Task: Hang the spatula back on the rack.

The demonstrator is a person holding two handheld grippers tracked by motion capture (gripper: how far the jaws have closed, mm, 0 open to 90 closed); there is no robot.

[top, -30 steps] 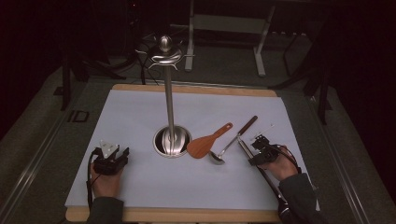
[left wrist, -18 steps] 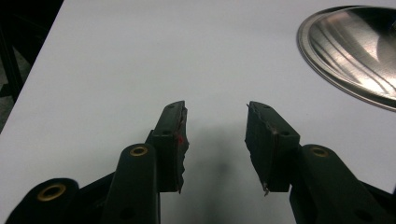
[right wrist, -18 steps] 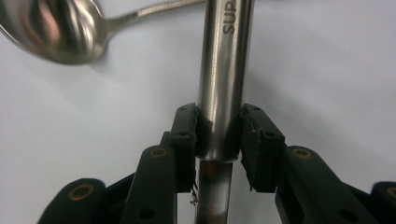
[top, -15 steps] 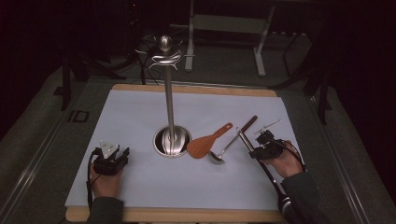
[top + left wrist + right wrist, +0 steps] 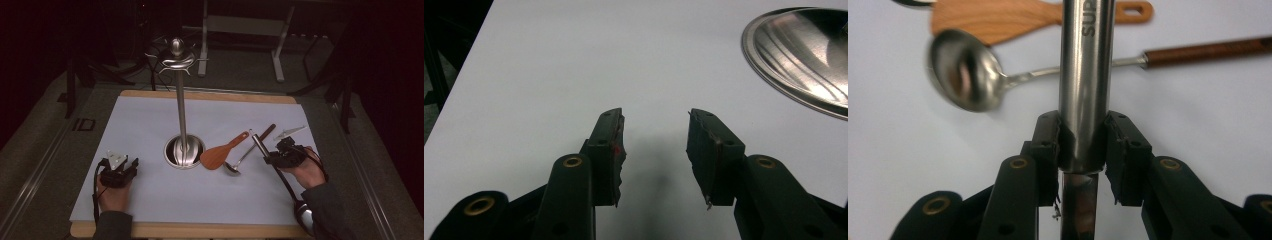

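Now your right gripper [image 5: 1082,145] clamps the steel handle [image 5: 1084,65], near the ladle [image 5: 965,70] and spatula [image 5: 998,17]. Your left gripper [image 5: 655,150] gapes empty over open mat [image 5: 150,120], beside the stand's base [image 5: 804,55].

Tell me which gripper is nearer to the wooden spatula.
Right. The right gripper, shut on a steel utensil handle, sits just right of the wooden spatula; the left gripper rests across the stand base.

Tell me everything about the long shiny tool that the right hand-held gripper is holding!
The long steel utensil has a thick, round, mirror-bright handle stamped with letters that start "SUP". The right hand-held gripper is shut on that handle, one black pad on each side. In the high view it slants from beside the ladle down to its rounded metal head, which shows past the table's near edge. Its exact kind is hard to tell.
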